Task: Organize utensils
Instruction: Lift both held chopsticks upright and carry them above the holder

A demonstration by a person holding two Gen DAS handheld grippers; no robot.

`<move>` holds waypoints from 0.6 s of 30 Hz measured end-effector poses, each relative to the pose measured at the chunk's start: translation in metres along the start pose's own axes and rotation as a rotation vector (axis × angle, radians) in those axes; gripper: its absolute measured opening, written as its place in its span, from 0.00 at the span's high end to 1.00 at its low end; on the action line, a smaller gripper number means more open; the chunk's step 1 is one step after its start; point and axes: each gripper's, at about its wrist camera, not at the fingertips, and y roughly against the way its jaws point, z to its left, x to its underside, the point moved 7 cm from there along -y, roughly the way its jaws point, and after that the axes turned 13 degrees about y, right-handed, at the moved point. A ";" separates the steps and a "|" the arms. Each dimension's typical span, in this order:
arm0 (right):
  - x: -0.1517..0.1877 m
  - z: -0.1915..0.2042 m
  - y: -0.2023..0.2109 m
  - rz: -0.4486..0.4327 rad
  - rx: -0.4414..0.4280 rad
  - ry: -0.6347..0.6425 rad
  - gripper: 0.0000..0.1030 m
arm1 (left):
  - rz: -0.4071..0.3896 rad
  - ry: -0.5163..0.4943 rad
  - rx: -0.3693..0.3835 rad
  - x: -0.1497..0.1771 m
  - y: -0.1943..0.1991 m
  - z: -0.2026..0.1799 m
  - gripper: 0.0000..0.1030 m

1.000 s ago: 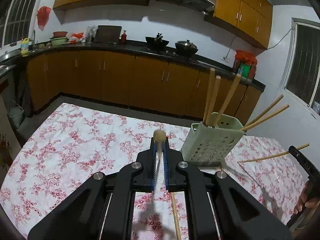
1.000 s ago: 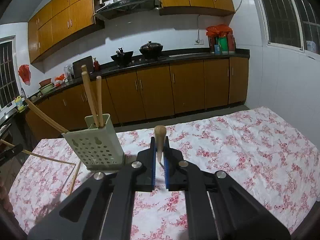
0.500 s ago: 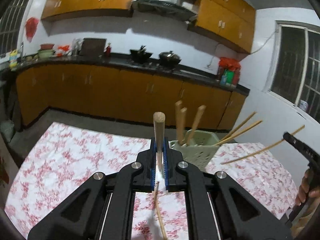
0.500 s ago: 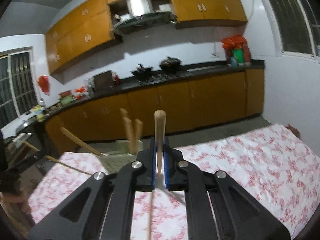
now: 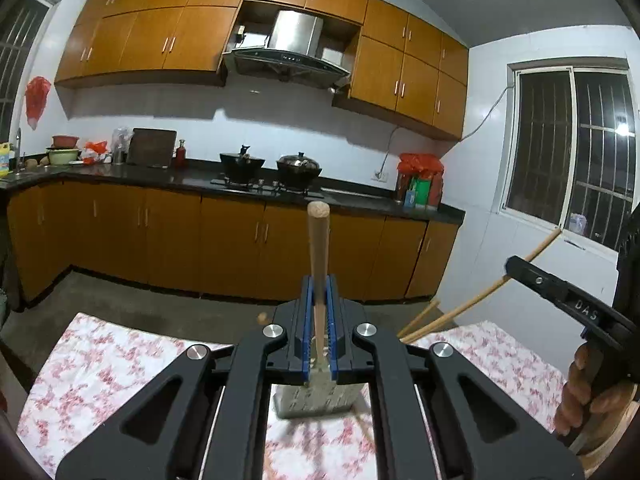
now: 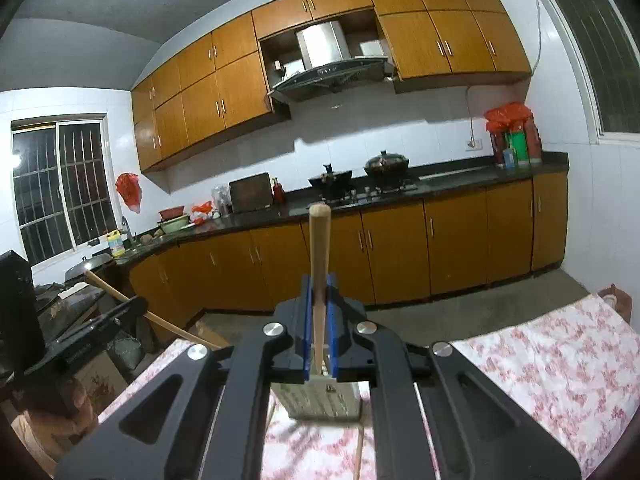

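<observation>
My left gripper (image 5: 319, 294) is shut on a wooden chopstick (image 5: 318, 240) that sticks out forward and up. My right gripper (image 6: 319, 294) is shut on another chopstick (image 6: 319, 248) the same way. The pale green perforated utensil holder (image 5: 316, 398) stands on the floral tablecloth (image 5: 100, 360), low in the left wrist view and mostly hidden behind the gripper body. It sits just as low in the right wrist view, holder (image 6: 320, 400). Each view shows the other gripper from the side with its stick: right gripper (image 5: 516, 266), left gripper (image 6: 136, 304). Chopstick ends (image 5: 418, 318) poke up beside the holder.
A loose chopstick (image 6: 359, 456) lies on the cloth in front of the holder. A person's hand (image 5: 580, 392) grips the right handle. Wooden cabinets and a dark counter (image 5: 160, 172) with pots run along the far wall, across a strip of floor. Barred windows (image 5: 568, 148) flank the room.
Both grippers have risen with their chopsticks and tilted up toward level. The holder has dropped low in both views, under the gripper bodies. The jaws have stayed shut.
</observation>
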 end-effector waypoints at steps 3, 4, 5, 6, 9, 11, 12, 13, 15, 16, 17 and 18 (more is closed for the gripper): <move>-0.008 0.004 -0.016 -0.008 0.026 0.038 0.92 | 0.011 -0.009 -0.012 0.000 -0.014 -0.004 0.93; -0.006 0.004 -0.025 0.008 0.028 0.043 0.92 | 0.014 -0.010 -0.020 0.001 -0.019 -0.003 0.93; -0.002 0.004 -0.034 0.030 0.025 0.041 0.92 | 0.016 -0.014 -0.027 0.002 -0.022 -0.002 0.93; 0.003 0.004 -0.043 0.052 0.023 0.039 0.92 | 0.024 -0.019 -0.036 0.004 -0.028 -0.001 0.93; 0.016 0.006 -0.060 0.095 0.015 0.036 0.92 | 0.052 -0.030 -0.060 0.012 -0.047 0.005 0.93; 0.025 0.009 -0.071 0.123 0.008 0.037 0.92 | 0.073 -0.029 -0.067 0.019 -0.058 0.009 0.93; 0.029 0.010 -0.073 0.130 0.006 0.039 0.92 | 0.088 -0.025 -0.065 0.022 -0.063 0.011 0.93; 0.033 0.011 -0.078 0.146 0.005 0.041 0.92 | 0.104 -0.021 -0.064 0.026 -0.068 0.012 0.93; 0.037 0.013 -0.080 0.157 0.003 0.040 0.90 | 0.132 -0.001 -0.061 0.033 -0.076 0.015 0.93; 0.037 0.013 -0.079 0.154 -0.003 0.038 0.88 | 0.130 0.009 -0.058 0.033 -0.076 0.016 0.93; 0.037 0.014 -0.077 0.149 -0.004 0.040 0.83 | 0.125 0.012 -0.053 0.033 -0.074 0.016 0.93; 0.035 0.014 -0.074 0.140 -0.001 0.043 0.80 | 0.124 0.015 -0.047 0.032 -0.073 0.016 0.90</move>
